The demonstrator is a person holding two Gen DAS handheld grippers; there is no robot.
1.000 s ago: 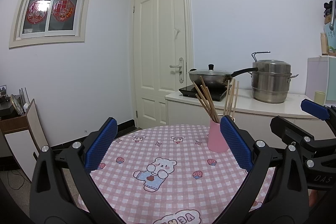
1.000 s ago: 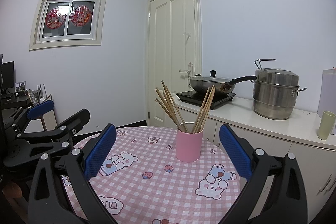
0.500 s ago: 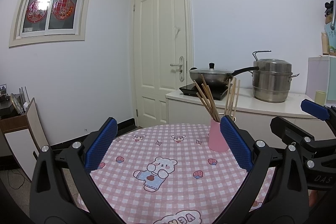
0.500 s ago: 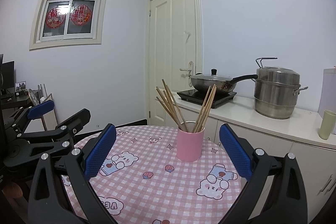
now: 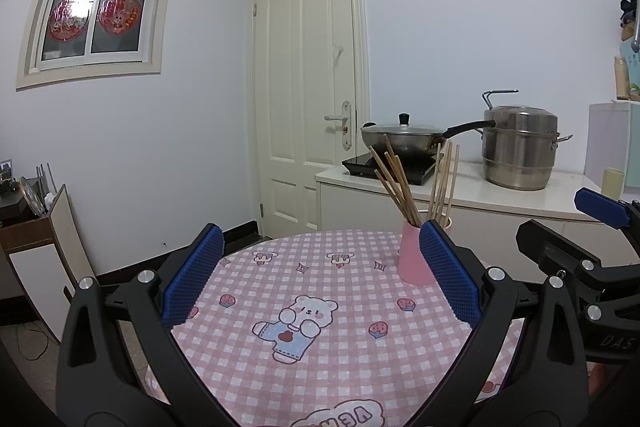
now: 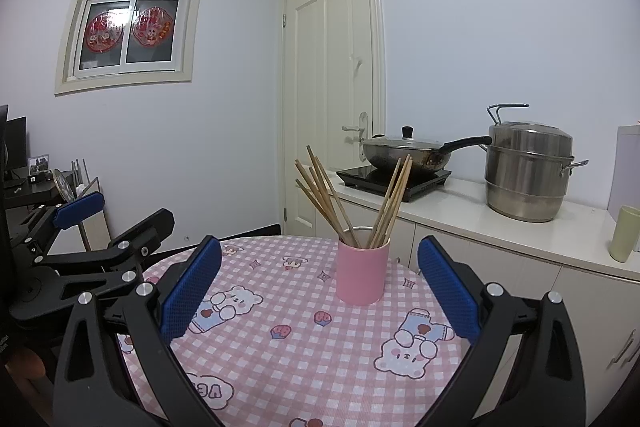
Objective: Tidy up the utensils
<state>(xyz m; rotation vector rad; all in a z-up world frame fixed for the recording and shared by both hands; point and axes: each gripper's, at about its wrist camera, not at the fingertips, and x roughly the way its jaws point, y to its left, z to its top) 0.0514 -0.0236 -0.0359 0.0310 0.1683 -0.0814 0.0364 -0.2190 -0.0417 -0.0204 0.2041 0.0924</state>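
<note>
Through my left gripper, jaws spread wide and empty, the pink cup of chopsticks stands ahead, partly behind my right-hand finger, on the checked tablecloth. My right gripper shows at that side.

Through my right gripper, also wide open and empty, the pink cup stands straight ahead between my fingers, well clear of both pads, with the chopsticks fanned upward.
</note>
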